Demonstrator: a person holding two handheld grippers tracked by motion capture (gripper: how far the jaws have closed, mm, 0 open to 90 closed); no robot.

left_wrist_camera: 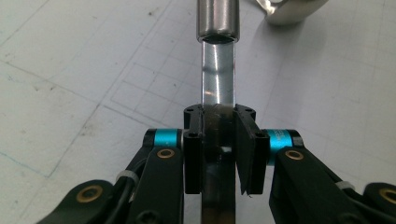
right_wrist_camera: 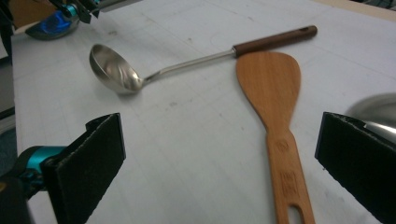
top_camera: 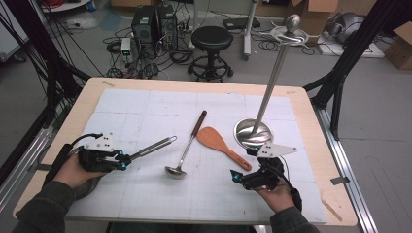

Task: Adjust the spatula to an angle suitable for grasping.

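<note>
Left hand-held gripper [top_camera: 127, 159]: jaws pinched on the flat steel handle of a metal utensil [top_camera: 153, 147], held at the left of the tabletop [top_camera: 87, 104], handle pointing toward the centre.

Right hand-held gripper [top_camera: 241, 165]: jaws spread wide, nothing between them, near the handle end of a wooden spatula [top_camera: 221, 144].

Steel ladle [top_camera: 187, 148] with dark handle: lay at centre, just beside the spatula blade.

Steel stand [top_camera: 265, 104] with round base: stood right of the spatula.

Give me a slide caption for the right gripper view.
Open right gripper approaching a wooden spatula beside a steel ladle.
</note>
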